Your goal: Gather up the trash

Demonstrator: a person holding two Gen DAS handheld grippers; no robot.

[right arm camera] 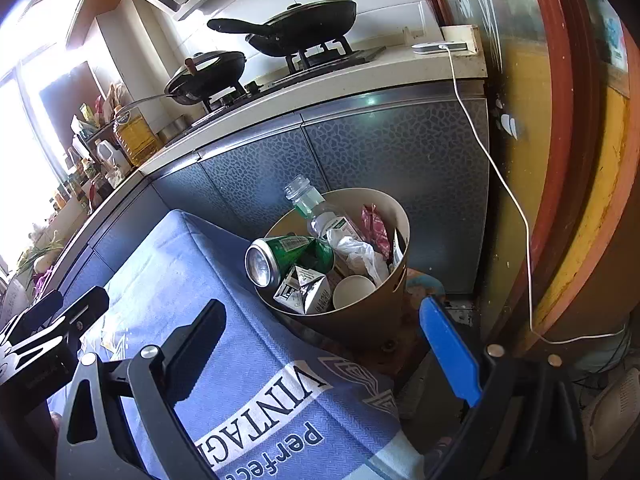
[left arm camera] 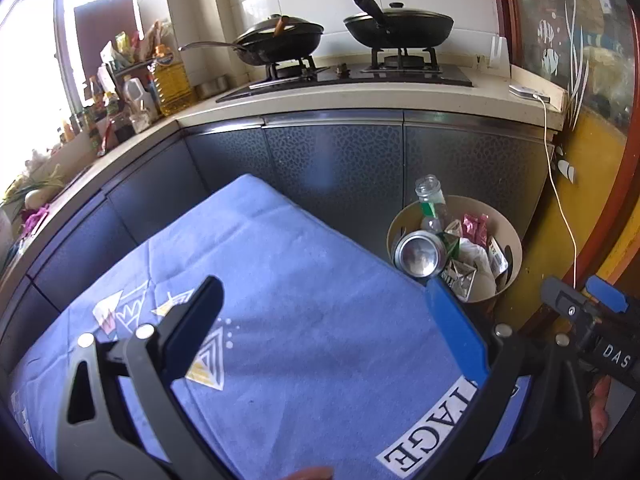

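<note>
A beige trash bin (right arm camera: 396, 216) (left arm camera: 514, 240) stands on the floor by the table's far right corner. It holds a green can (right arm camera: 280, 256) (left arm camera: 418, 254), a clear plastic bottle (right arm camera: 308, 204) (left arm camera: 430, 200), a folded carton (right arm camera: 304, 286), a paper cup (right arm camera: 354, 292), white plastic and wrappers. My left gripper (left arm camera: 324, 292) is open and empty above the blue tablecloth (left arm camera: 300, 280). My right gripper (right arm camera: 324, 320) is open and empty, just short of the bin. The left gripper shows at the left edge of the right wrist view (right arm camera: 52, 328).
A kitchen counter (left arm camera: 360, 100) with a gas stove and two black pans (left arm camera: 400, 26) runs behind. Oil bottles and condiments (left arm camera: 168, 80) crowd the left counter. A white cable (right arm camera: 500, 184) hangs from the counter past the bin. A red-framed door (right arm camera: 580, 160) is at the right.
</note>
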